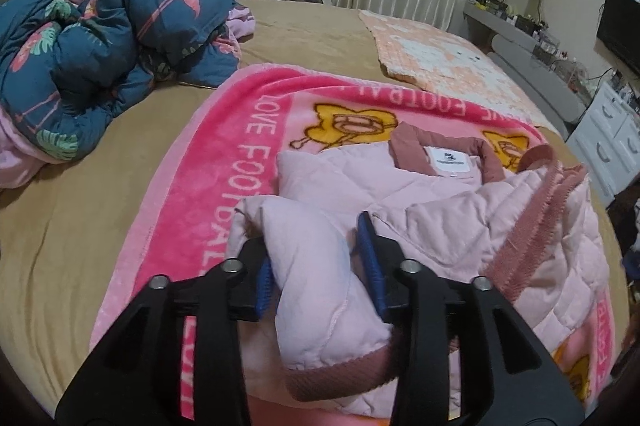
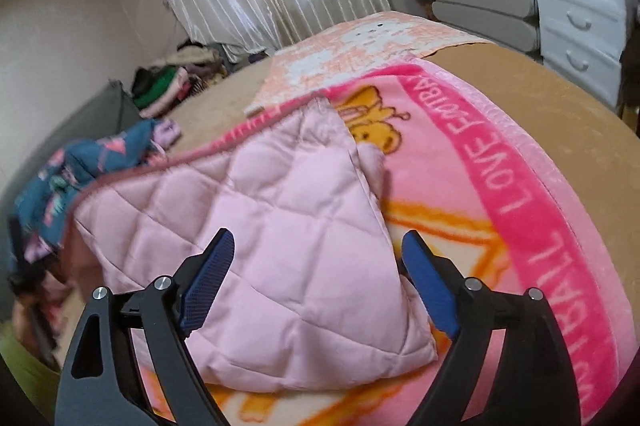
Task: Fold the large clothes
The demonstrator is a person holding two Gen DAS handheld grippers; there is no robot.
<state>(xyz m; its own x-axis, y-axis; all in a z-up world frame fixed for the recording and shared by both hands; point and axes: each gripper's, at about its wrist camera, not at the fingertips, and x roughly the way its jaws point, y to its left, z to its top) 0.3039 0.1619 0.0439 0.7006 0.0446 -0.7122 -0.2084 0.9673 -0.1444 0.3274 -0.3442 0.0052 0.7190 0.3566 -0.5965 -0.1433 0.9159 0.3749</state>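
Soft even indoor light; fisheye-bent edges, right view's left margin blurred.

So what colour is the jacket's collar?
Dusty rose, darker than the pale pink jacket; collar shows best in the left wrist view.

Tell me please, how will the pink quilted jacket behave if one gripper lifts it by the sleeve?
The pink quilted jacket would probably droop: its sleeve already bends softly. The puffy quilting suggests it is light for its bulk. Its smooth fabric may slip between the blue pads, so a deep bite seems wiser.
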